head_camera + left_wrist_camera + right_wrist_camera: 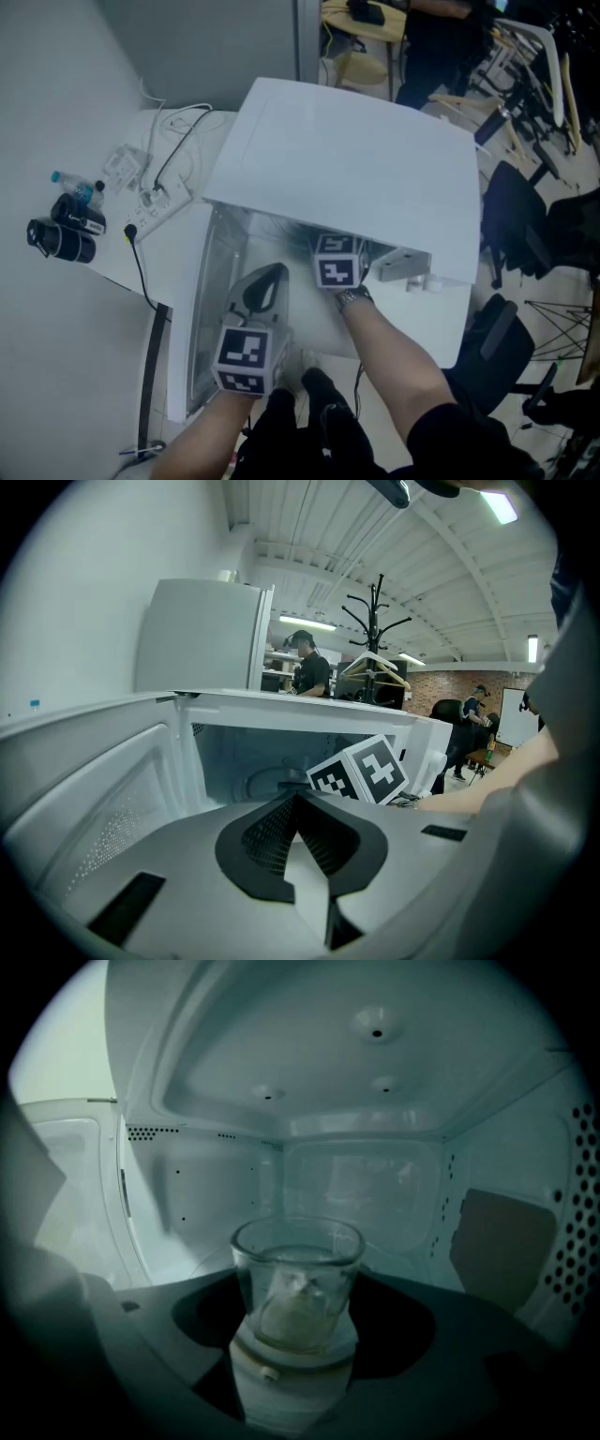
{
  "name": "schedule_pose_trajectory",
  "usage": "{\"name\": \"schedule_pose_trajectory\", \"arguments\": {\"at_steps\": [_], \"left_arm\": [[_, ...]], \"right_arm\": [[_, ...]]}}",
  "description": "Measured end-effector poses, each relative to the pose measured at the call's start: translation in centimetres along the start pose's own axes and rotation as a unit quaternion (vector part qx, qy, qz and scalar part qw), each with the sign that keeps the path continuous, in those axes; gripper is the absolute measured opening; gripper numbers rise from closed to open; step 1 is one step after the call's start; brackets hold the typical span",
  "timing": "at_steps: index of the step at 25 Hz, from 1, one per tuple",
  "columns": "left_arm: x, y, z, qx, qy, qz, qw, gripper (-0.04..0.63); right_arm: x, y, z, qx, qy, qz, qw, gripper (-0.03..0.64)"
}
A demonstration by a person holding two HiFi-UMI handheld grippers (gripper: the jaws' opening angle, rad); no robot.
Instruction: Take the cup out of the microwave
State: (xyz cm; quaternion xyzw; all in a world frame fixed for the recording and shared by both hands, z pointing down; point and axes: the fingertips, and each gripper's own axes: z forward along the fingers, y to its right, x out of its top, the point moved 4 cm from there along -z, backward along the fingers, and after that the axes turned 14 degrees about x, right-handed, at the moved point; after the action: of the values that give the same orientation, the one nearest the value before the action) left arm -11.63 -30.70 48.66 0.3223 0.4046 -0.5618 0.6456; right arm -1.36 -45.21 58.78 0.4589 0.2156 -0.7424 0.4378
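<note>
**Cup and jaws.** In the right gripper view the glass cup [296,1274] stood upright inside the microwave [375,1180] cavity. It was centred between the two jaws of my right gripper [298,1288], with a pale mass at its bottom that I could not identify. The jaws were set wide. Their dark pads [208,1309] lay against the cup's left and right sides, and no gap showed between pad and glass. The far wall of the cavity rose behind the cup.

**Left gripper.** My left gripper [292,799] had its jaws brought together at the tips, with nothing between them. It stood outside the cavity at the near left, beside the opened door [98,808].

**Differences between views.**
- **Head view:** The white top of the microwave [347,159] hid the cup entirely. Only the marker cube [337,262] of the right gripper and my forearm [394,342] showed at the mouth of the cavity. This view alone showed the table [70,309], and on it, left of the microwave, a power strip [155,199], a water bottle [77,187] and a black device [64,234].
- **Left gripper view:** The cup was again missing, because the marker cube [361,771] stood in front of it. This view alone showed a coat stand [380,621] and a person [307,667] far off in the room.
</note>
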Motion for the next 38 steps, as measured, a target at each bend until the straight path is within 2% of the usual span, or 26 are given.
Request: {"name": "schedule_pose_trajectory", "arguments": {"at_steps": [14, 38], "left_arm": [[0.3, 1.1, -1.5, 0.002, 0.009, 0.003, 0.9999, -0.003], [1.1, 2.6, -5.4, 0.03, 0.036, 0.003, 0.9989, -0.002]], "right_arm": [[0.1, -1.6, -3.1, 0.021, 0.016, -0.003, 1.0, 0.348], [0.2, -3.9, -7.7, 0.057, 0.044, -0.001, 0.997, 0.347]]}}
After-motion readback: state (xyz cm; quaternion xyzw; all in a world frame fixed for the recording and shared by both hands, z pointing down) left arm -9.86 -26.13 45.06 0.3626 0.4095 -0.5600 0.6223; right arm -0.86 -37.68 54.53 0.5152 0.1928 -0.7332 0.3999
